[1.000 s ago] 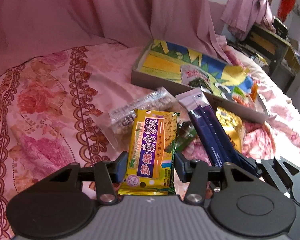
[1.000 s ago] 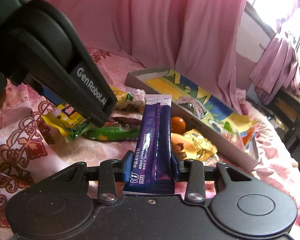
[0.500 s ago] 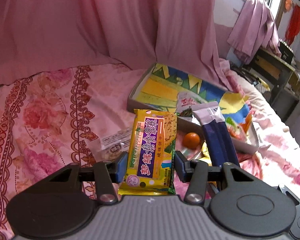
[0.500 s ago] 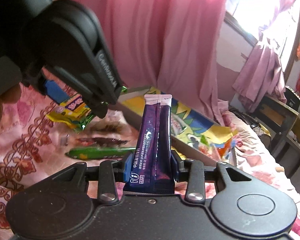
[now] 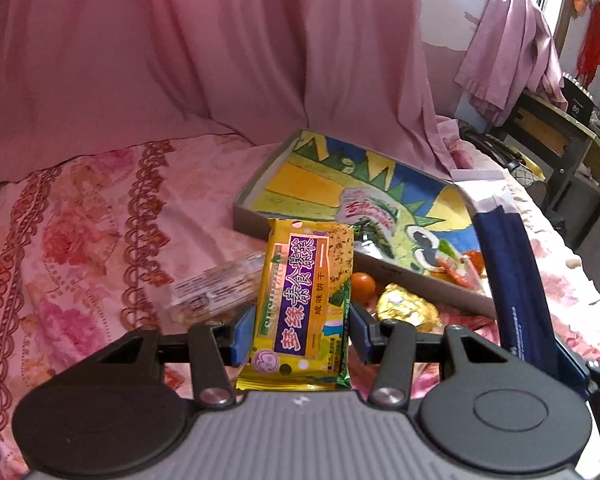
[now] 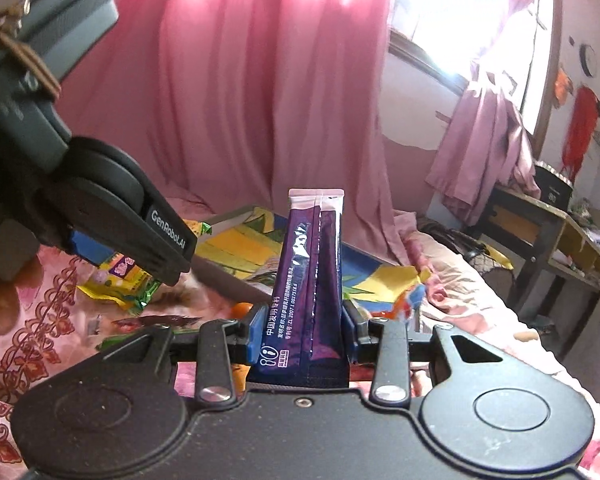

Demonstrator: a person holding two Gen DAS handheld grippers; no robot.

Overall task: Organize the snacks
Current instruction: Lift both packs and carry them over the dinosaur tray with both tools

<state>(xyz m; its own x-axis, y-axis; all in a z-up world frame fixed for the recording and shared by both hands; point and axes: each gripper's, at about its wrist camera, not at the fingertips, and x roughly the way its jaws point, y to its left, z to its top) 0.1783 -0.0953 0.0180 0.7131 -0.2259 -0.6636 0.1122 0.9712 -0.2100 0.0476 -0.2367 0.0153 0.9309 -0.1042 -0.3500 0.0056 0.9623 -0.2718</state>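
Left wrist view: the left gripper (image 5: 300, 330) is clamped on a yellow cracker pack (image 5: 304, 300), held above the bedspread (image 5: 80, 240) just short of the tray (image 5: 256, 196).

Right wrist view: the right gripper (image 6: 302, 334) pinches purple sachets (image 6: 310, 280) upright, tray (image 6: 236, 216) beyond.

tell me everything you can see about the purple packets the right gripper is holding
The purple stick packets are long, narrow glossy foil sachets, apparently two side by side, deep purple with pale lilac sealed tops and white Chinese print near the lower end. They stand upright, pinched at their lower part between the blue pads of the right gripper, which is shut on them. Raised above the bed, they touch nothing else visible. The left wrist view shows them leaning at the right, in front of the colourful box.
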